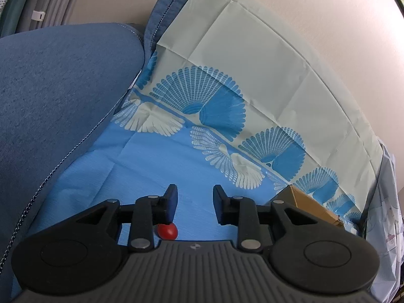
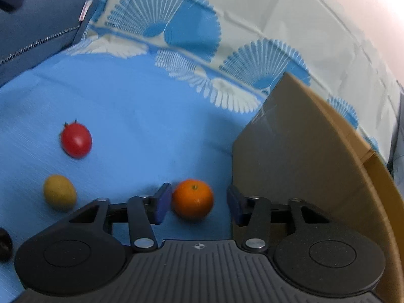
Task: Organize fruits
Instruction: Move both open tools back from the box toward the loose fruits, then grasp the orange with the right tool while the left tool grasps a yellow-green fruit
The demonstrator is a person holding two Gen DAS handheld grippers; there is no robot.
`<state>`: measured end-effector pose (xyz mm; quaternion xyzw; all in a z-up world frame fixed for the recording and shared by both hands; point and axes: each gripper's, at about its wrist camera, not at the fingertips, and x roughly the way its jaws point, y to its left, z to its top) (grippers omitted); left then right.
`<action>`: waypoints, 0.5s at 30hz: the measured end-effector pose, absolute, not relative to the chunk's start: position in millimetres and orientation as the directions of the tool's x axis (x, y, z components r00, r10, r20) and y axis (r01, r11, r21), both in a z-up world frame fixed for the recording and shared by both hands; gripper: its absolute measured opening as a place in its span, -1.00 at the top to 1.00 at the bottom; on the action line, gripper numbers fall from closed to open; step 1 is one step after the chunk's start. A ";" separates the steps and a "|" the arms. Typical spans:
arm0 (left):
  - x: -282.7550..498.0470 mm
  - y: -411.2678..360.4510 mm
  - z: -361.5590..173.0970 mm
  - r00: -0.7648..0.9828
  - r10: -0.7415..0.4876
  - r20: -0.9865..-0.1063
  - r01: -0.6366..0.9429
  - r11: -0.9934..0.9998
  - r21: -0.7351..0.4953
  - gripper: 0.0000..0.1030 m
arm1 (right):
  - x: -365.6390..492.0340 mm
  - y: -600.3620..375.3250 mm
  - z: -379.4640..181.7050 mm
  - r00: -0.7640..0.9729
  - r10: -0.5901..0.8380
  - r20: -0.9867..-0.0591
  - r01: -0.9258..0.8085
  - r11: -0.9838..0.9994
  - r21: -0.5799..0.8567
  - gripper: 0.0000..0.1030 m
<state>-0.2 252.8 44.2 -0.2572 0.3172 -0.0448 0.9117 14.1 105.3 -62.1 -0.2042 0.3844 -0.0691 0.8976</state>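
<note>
The right gripper (image 2: 197,203) has its jaws spread, and a round orange citrus fruit with a small green stem mark (image 2: 193,199) sits between them on the cloth; its left side lies just beside the left blue pad (image 2: 161,203), though blur hides whether they touch, while a clear gap separates it from the right pad. To the left, a yellow-green oval fruit (image 2: 60,192) rests on the cloth, and beyond it a red tomato-like fruit with a dark stem end (image 2: 76,139). A brown cardboard box (image 2: 303,156) stands just right of the jaws, its flap upright.

The left gripper (image 1: 194,204) also has its jaws spread, with nothing between them. A small red round fruit (image 1: 168,231) lies on the cloth under the left finger, partly hidden by the linkage. The corner of the cardboard box (image 1: 308,204) shows on the right. Everything rests on a blue tablecloth with fan patterns and a pale border (image 1: 151,166), with a dark blue fabric cushion with a zip (image 1: 55,96) on the left.
</note>
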 end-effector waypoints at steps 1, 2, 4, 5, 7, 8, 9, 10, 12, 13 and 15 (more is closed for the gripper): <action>-0.5 252.4 44.6 0.794 -0.244 -0.556 -0.080 0.866 -0.494 0.36 | 14.7 104.3 -64.0 0.687 -0.282 -0.670 -0.035 0.908 -0.419 0.25; -0.5 252.1 45.1 0.794 -0.243 -0.556 -0.078 0.867 -0.491 0.36 | 15.6 102.5 -65.4 0.680 -0.282 -0.677 -0.033 0.911 -0.412 0.26; -0.9 251.2 45.6 0.795 -0.239 -0.557 -0.078 0.871 -0.485 0.36 | 13.6 102.1 -65.2 0.684 -0.270 -0.678 -0.040 0.914 -0.405 0.26; -1.0 250.9 45.8 0.795 -0.239 -0.558 -0.078 0.872 -0.484 0.36 | 12.8 101.5 -64.1 0.685 -0.262 -0.680 -0.043 0.917 -0.397 0.27; -1.6 250.2 46.1 0.795 -0.235 -0.560 -0.079 0.874 -0.479 0.36 | 12.0 98.1 -61.3 0.687 -0.239 -0.686 -0.041 0.930 -0.366 0.29; -1.6 249.9 46.4 0.794 -0.234 -0.561 -0.079 0.875 -0.477 0.36 | 10.3 97.0 -58.8 0.688 -0.222 -0.691 -0.043 0.938 -0.344 0.29; -0.9 249.3 46.5 0.792 -0.232 -0.564 -0.081 0.876 -0.475 0.36 | 8.3 96.9 -55.5 0.691 -0.203 -0.694 -0.048 0.945 -0.325 0.29; -0.5 249.3 46.1 0.791 -0.232 -0.566 -0.083 0.877 -0.474 0.36 | 5.5 97.7 -51.6 0.694 -0.179 -0.698 -0.059 0.951 -0.303 0.29; 0.2 249.7 45.6 0.788 -0.231 -0.571 -0.086 0.877 -0.473 0.36 | -3.5 100.9 -42.9 0.699 -0.117 -0.705 -0.099 0.961 -0.257 0.29; 0.3 250.3 45.2 0.788 -0.230 -0.572 -0.088 0.877 -0.473 0.36 | -8.8 102.4 -37.9 0.697 -0.079 -0.713 -0.127 0.965 -0.230 0.29; -0.1 252.4 44.9 0.789 -0.229 -0.570 -0.092 0.873 -0.479 0.36 | -16.9 102.4 -27.1 0.680 -0.011 -0.733 -0.171 0.970 -0.173 0.29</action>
